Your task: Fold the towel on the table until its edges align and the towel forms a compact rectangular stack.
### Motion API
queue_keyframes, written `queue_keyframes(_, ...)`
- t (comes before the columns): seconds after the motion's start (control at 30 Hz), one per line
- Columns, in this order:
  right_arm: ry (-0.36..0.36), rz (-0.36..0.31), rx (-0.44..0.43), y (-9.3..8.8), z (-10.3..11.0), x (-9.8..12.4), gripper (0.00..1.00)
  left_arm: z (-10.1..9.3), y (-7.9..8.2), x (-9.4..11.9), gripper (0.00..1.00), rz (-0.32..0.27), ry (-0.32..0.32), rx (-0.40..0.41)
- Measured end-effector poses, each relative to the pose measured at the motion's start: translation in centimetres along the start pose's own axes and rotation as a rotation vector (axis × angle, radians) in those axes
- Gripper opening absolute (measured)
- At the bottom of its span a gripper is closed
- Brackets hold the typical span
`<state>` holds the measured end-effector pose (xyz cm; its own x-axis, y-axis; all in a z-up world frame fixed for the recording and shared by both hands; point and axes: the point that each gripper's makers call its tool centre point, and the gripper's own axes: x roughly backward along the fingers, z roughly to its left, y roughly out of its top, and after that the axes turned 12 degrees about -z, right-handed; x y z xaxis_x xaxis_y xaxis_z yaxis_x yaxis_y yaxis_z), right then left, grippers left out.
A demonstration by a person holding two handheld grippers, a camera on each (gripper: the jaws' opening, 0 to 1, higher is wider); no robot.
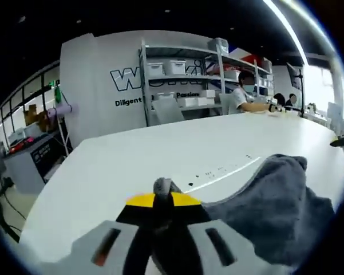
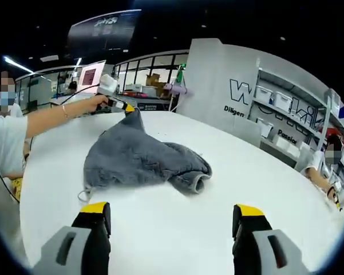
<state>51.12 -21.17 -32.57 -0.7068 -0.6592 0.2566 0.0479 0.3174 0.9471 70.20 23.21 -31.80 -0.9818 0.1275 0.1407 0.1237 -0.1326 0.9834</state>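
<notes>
Left claw (image 1: 163,197): jaws pinched together on a corner of the grey towel (image 1: 275,212), a small tuft of fabric poking up between the yellow tips. In the left gripper view the rest of the towel trails off to the right of the claw, bunched and lumpy on the white bench (image 1: 131,160).

Right claw (image 2: 172,215): jaws spread wide, nothing between them, hovering over bare bench (image 2: 172,235) on the near side, well apart from the towel (image 2: 140,160).

In the right gripper view the towel sits mid-bench, crumpled, not folded. One corner is lifted up at the far left where the left claw (image 2: 126,107) grips it; a person's hand (image 2: 97,103) & bare forearm reach in from the left holding that tool. Towel's near-right end is rolled into a fat lump resting on the bench. A thin loop or thread hangs off its near-left edge.

Bkgd: grey wall panel (image 2: 229,86) w/ partial lettering, metal shelving (image 1: 183,80) w/ white bins, other people seated at the far right of the bench. Small black marks (image 1: 217,171) & a faint line on the bench just beyond the towel in the left gripper view.
</notes>
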Motion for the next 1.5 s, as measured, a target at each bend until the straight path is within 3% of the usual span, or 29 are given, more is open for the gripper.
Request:
queue_keyframes(0.13,0.002,0.008,0.002,-0.2,0.2,-0.1,0.92,-0.4,1.0,0.5,0.36,-0.031,-0.022,0.02)
queue_keyframes(0.2,0.003,0.011,0.0,-0.3,0.2,-0.2,0.92,-0.5,2.2,1.0,0.51,-0.062,-0.025,0.022)
queue_keyframes(0.4,0.004,0.02,-0.002,-0.5,0.1,-0.3,0.92,-0.7,4.2,3.2,0.77,-0.109,-0.053,0.027)
queue_keyframes(0.57,0.003,0.029,-0.005,-0.8,-0.1,-0.5,0.92,-1.4,3.6,6.6,0.98,-0.126,-0.103,0.019)
queue_keyframes(0.83,-0.021,0.038,-0.009,-1.0,-0.7,-0.5,0.93,-2.5,1.1,11.4,0.99,-0.111,-0.186,-0.008)
queue_keyframes(0.97,-0.024,0.035,-0.013,-1.0,-0.6,-0.8,0.93,-4.6,0.3,13.6,0.99,-0.117,-0.255,-0.029)
queue_keyframes(1.13,-0.013,0.064,-0.008,-1.7,-0.1,-1.5,0.92,-8.3,-1.8,16.2,0.99,-0.073,-0.386,-0.07)
queue_keyframes(1.37,0.007,0.094,-0.008,-2.6,0.4,-2.6,0.91,-10.3,-4.9,17.6,0.99,-0.024,-0.461,-0.088)
queue_keyframes(1.43,0.016,0.091,-0.015,-2.7,0.5,-2.8,0.89,-10.3,-6.3,18.0,0.99,0.03,-0.48,-0.135)
queue_keyframes(1.5,0.031,0.073,-0.035,-2.8,0.3,-3.2,0.86,-10.3,-6.4,17.9,0.99,0.038,-0.473,-0.13)
